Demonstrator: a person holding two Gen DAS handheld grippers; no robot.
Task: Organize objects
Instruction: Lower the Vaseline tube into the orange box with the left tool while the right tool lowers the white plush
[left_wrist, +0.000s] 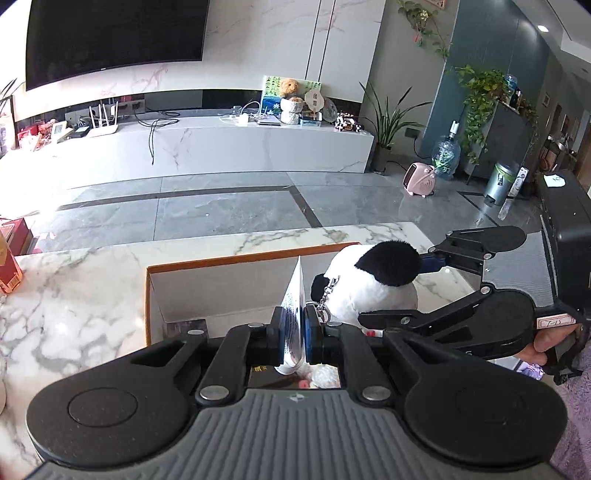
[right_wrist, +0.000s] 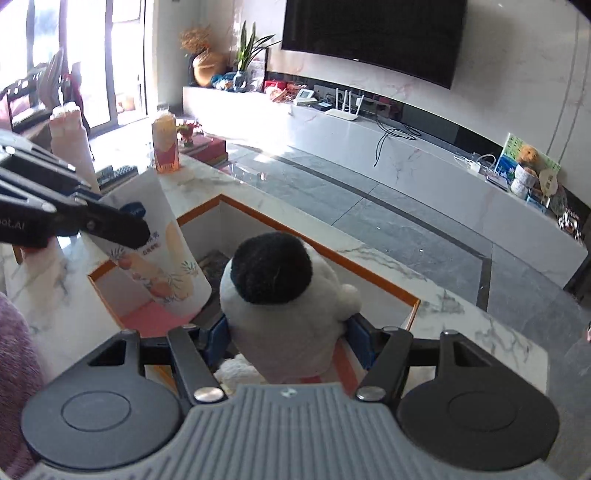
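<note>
Left fingers (left_wrist: 294, 328) pinch pouch (right_wrist: 162, 254), printed face only right-view; right fingers (right_wrist: 286, 341) clamp panda (right_wrist: 280, 295).

black-and-white panda plush (right_wrist: 284, 295), orange-rimmed box (right_wrist: 325, 251)

From my left wrist view, the box (left_wrist: 155, 291) is half lost behind my own left gripper (left_wrist: 294, 332), and I can only glimpse small items on its floor through the gap, too blurred to name. The panda plush (right_wrist: 280, 295) hides where my right gripper (right_wrist: 290, 343) pads meet it, and the printing on the white pouch (right_wrist: 162, 254) is too small to read.
</note>
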